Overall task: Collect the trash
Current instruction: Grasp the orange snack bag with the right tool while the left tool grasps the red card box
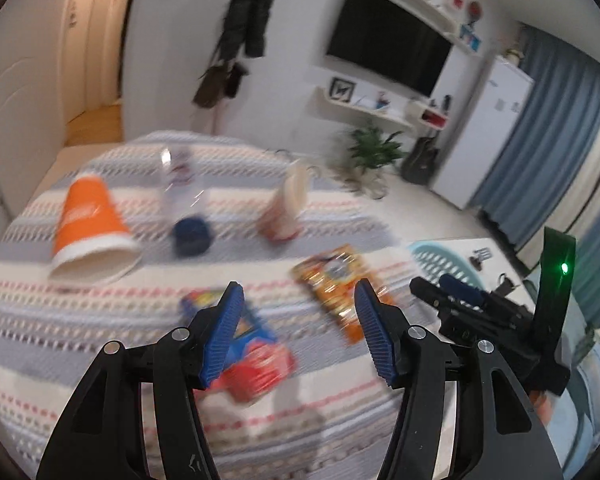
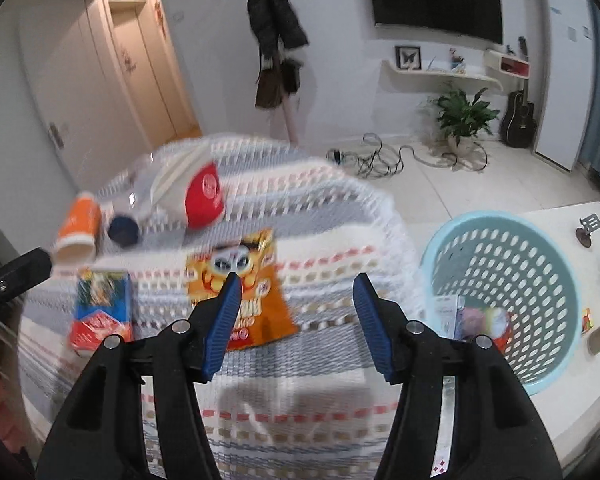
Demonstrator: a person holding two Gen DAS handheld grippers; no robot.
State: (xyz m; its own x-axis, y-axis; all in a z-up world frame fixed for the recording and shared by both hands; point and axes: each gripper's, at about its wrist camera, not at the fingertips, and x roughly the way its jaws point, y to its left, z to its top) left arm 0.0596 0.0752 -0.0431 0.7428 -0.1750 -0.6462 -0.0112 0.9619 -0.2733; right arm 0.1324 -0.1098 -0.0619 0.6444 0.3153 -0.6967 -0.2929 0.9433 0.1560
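Both your left gripper (image 1: 298, 292) and right gripper (image 2: 296, 284) hover apart, empty; a hasty pinch may crumple or slide the orange snack bag (image 2: 236, 280).

I am looking down on a bed under a striped woven blanket (image 2: 320, 216), and lying on it are a tipped orange cup (image 1: 90, 228), a dark blue cap (image 1: 192, 236), a red-bottomed cup (image 2: 204, 196) on its side, an orange snack bag (image 2: 240, 280) and a blue-and-red packet (image 2: 100, 308). A clear plastic bottle (image 1: 178, 176) is lying behind the cap, too blurred to describe further.
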